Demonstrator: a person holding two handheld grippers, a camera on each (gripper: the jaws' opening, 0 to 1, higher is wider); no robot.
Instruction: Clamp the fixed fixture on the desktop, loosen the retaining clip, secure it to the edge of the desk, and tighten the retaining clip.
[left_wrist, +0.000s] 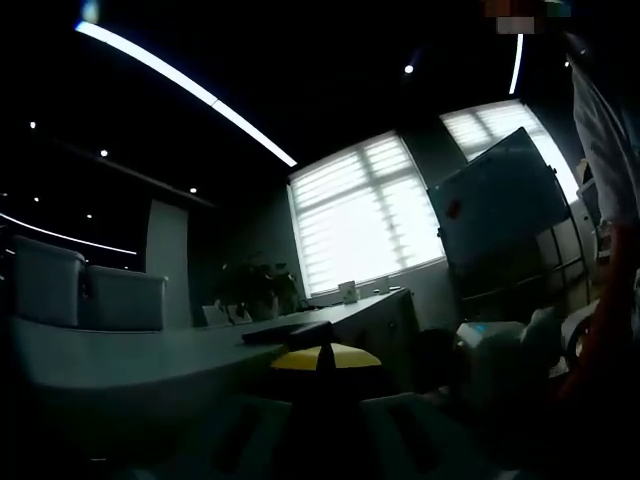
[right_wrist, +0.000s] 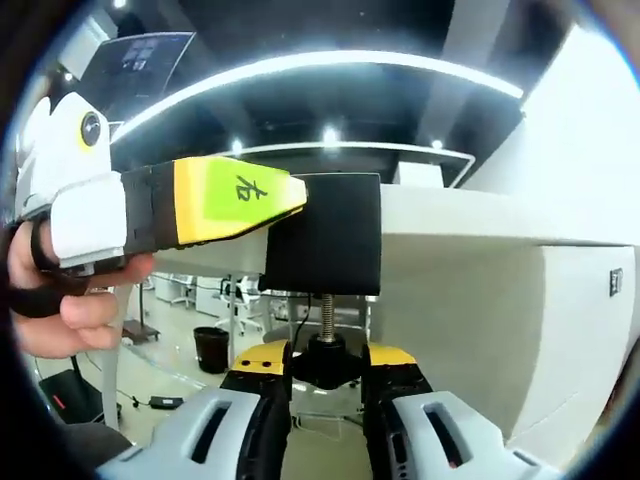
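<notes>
A pale desk carries the black fixture clamped over its edge

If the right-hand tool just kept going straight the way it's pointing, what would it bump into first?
The right tool already has the clamp's screw knob between its tips. Straight on, it would likely meet the black clamp body fitted on the desk edge; depth is unclear.

Both views low, perhaps under desk
</notes>
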